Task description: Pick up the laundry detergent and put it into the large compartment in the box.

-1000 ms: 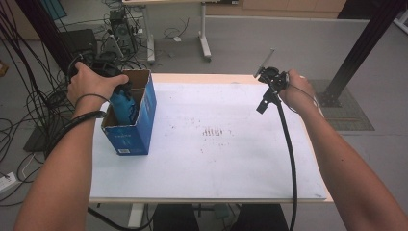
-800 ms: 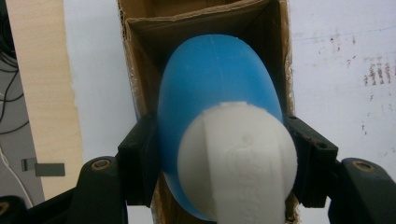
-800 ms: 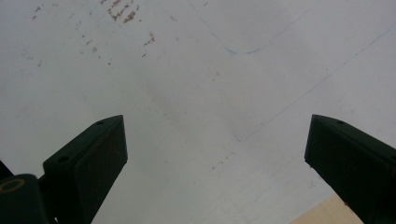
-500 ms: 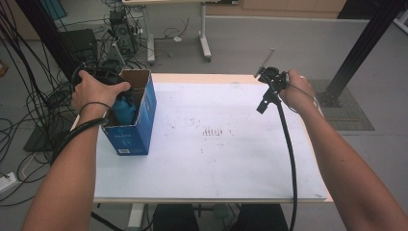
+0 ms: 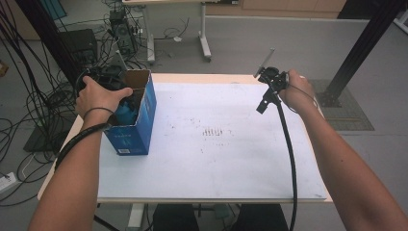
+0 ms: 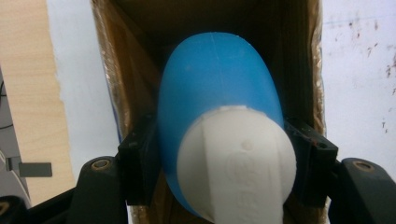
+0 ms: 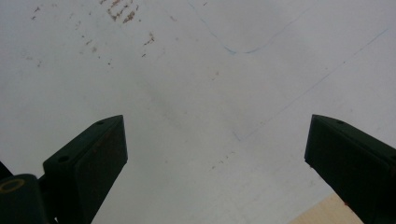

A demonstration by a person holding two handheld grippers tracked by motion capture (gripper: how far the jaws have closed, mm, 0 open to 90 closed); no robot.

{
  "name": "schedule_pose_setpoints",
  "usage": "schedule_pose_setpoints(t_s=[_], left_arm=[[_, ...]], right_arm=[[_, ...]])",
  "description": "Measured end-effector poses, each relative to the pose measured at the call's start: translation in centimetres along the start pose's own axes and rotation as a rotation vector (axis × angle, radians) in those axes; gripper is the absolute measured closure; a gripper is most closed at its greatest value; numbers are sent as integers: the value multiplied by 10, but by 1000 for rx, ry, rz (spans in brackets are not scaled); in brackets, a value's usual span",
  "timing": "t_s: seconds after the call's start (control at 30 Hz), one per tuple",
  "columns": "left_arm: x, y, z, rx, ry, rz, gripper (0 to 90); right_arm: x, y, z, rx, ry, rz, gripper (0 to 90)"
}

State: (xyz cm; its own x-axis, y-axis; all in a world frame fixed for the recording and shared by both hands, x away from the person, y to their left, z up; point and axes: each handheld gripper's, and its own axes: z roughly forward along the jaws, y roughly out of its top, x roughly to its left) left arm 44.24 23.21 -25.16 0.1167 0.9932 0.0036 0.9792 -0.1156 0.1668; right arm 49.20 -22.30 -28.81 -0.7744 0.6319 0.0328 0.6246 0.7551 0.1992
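A blue cardboard box point(image 5: 132, 127) stands open-topped at the table's left edge. Inside it is a blue bottle point(image 6: 215, 102) with a white cap point(image 6: 238, 158), and my left gripper point(image 6: 224, 154) is shut on the bottle with a black jaw on each side of it. In the high view the bottle point(image 5: 126, 109) shows just below the person's left hand point(image 5: 98, 96) at the box mouth. My right gripper point(image 7: 215, 149) stands open over the bare white sheet, held at the table's far right point(image 5: 272, 82).
A white sheet point(image 5: 216, 144) covers most of the wooden table point(image 5: 192, 77), with small dark marks near its middle. The right gripper's black cable point(image 5: 288, 144) trails down across the table's right side. Cables and equipment lie on the floor to the left.
The left hand and gripper have sunk a little lower at the box mouth with the blue bottle. The right gripper has stayed where it was.
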Motion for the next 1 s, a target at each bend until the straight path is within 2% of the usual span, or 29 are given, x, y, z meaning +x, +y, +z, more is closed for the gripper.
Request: schedule_pose_setpoints(t_s=[0.2, 0.4, 1.0], left_arm=[[-3, 0, 5, 11, 14, 8, 375], [-4, -2, 9, 11, 8, 3, 375], [-3, -3, 10, 13, 5, -1, 374]], right_arm=[[1, 1, 1, 2, 1, -2, 56], [1, 0, 0, 1, 2, 0, 56], [-1, -3, 3, 2, 5, 8, 56]])
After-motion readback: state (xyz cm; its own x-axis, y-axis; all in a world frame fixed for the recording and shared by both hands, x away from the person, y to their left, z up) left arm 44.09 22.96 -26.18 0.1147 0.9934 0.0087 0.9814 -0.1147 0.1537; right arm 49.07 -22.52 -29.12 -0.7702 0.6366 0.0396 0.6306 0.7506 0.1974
